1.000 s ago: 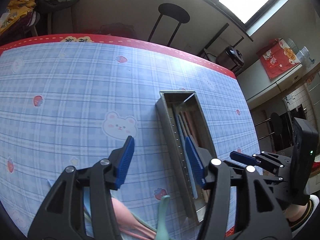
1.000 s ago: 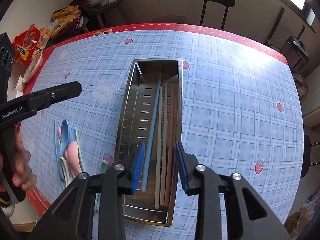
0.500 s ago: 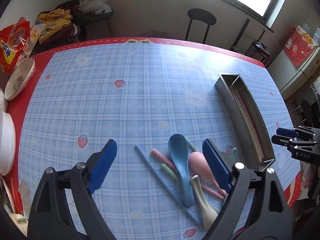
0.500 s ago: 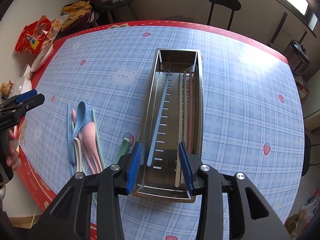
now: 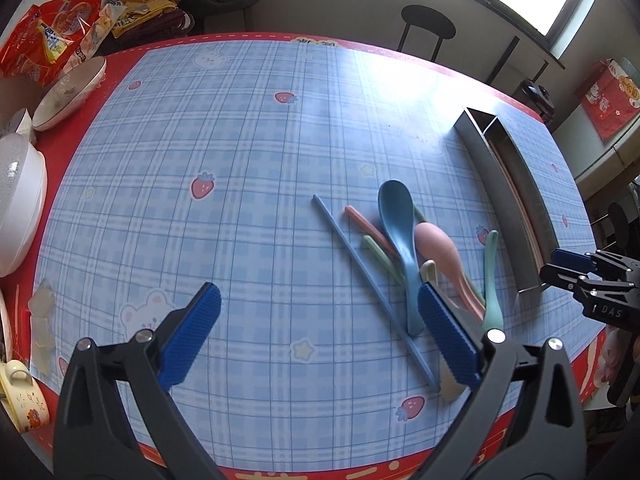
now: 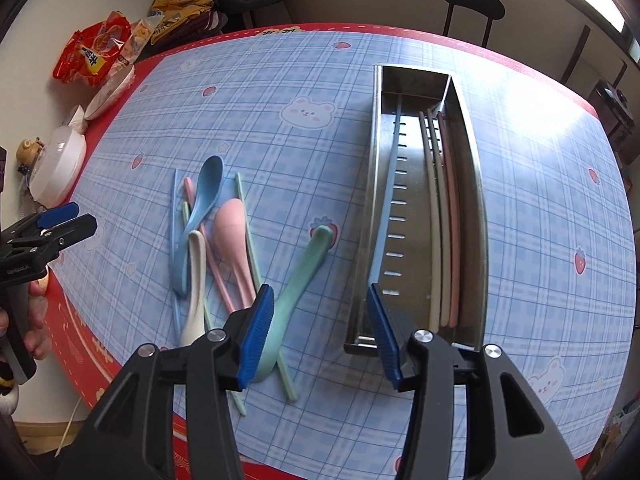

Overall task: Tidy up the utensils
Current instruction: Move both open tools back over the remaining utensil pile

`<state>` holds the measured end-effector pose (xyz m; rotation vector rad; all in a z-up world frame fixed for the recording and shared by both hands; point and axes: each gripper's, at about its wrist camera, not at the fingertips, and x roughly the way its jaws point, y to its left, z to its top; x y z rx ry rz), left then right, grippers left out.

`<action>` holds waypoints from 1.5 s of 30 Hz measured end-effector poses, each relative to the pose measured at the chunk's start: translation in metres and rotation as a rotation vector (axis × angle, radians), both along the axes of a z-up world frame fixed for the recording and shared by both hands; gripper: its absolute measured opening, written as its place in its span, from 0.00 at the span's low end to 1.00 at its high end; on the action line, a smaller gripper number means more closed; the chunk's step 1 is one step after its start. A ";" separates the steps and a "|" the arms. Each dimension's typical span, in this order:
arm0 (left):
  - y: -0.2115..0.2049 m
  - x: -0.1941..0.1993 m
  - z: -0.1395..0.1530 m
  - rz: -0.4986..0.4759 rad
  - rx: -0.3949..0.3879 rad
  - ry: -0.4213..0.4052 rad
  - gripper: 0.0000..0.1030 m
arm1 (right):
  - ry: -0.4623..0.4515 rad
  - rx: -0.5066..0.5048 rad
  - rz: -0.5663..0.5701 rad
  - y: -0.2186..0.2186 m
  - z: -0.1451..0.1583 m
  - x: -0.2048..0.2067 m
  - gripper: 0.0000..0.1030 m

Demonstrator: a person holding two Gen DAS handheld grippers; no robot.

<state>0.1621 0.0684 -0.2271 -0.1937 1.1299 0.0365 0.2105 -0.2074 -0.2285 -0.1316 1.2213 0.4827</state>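
A steel utensil tray (image 6: 478, 200) lies on the blue plaid tablecloth and holds a blue chopstick (image 6: 386, 216) and cream and pink chopsticks (image 6: 442, 216). Left of it is a loose pile: a blue spoon (image 6: 200, 204), a pink spoon (image 6: 232, 236), a white spoon (image 6: 194, 284), a green spoon (image 6: 300, 280) and several chopsticks. The pile (image 5: 400, 236) and tray (image 5: 508, 196) also show in the left wrist view. My left gripper (image 5: 320, 336) is open and empty above the table, left of the pile. My right gripper (image 6: 320, 336) is open and empty between the green spoon and the tray's near end.
White bowls (image 5: 16, 196) and a dish (image 5: 68, 92) stand at the table's left edge, with snack bags (image 5: 52, 44) behind. A small cup (image 5: 20, 392) sits at the near left. A black stool (image 6: 472, 4) stands beyond the far edge.
My left gripper swung left, away from the tray, and now looks over the pile. My right gripper pulled back from over the tray and opened wider.
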 end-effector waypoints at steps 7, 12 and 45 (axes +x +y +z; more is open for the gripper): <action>0.006 -0.018 -0.014 0.031 -0.015 0.016 0.95 | 0.030 -0.010 0.102 0.030 -0.015 -0.022 0.41; 0.009 -0.025 -0.020 0.040 -0.014 0.019 0.95 | 0.035 -0.044 0.191 0.053 -0.022 -0.032 0.31; 0.033 -0.054 -0.040 0.094 -0.054 0.032 0.94 | 0.066 -0.139 0.355 0.124 -0.062 -0.046 0.10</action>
